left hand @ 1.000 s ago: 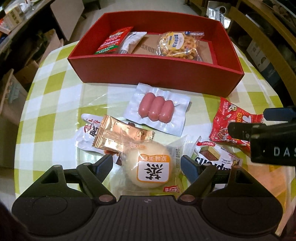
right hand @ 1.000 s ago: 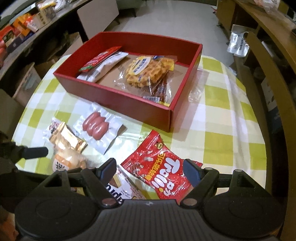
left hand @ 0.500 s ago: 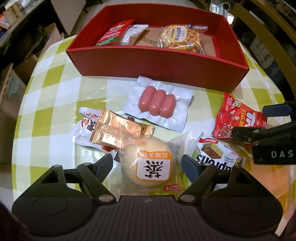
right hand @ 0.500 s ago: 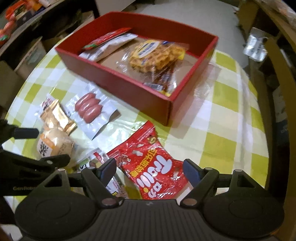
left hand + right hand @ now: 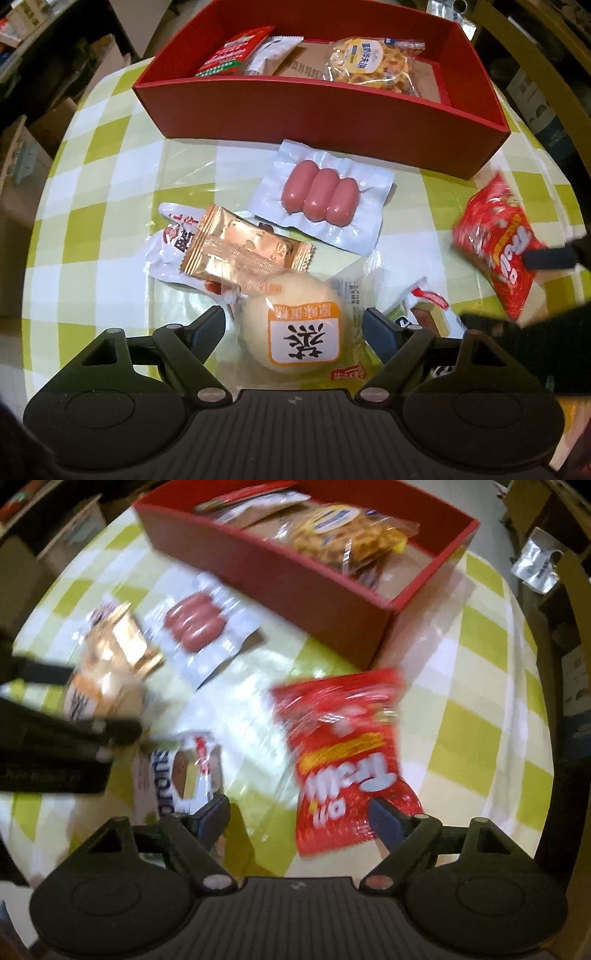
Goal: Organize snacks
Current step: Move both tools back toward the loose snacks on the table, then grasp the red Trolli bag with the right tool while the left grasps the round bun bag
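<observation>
A round bun in a clear wrapper (image 5: 295,325) lies on the green-checked tablecloth (image 5: 110,177), between the fingers of my left gripper (image 5: 295,328). That gripper is open, with its pads just clear of the bun. My right gripper (image 5: 301,814) hangs low over a red gummy bag (image 5: 343,746). Its jaws are opening and the bag's lower end lies between them, flat on the cloth. The red box (image 5: 321,110) at the back holds a waffle pack (image 5: 373,61) and a red-green packet (image 5: 232,53).
A sausage pack (image 5: 321,195), a gold wrapper (image 5: 243,251), a white-red packet (image 5: 173,240) and a wafer pack (image 5: 421,314) lie between the box and the grippers. A wooden chair (image 5: 576,627) stands at the right table edge. Cardboard boxes (image 5: 22,166) are left of the table.
My right gripper has dropped toward the red gummy bag and rolled, and its jaws stand wider. The left gripper has stayed over the bun.
</observation>
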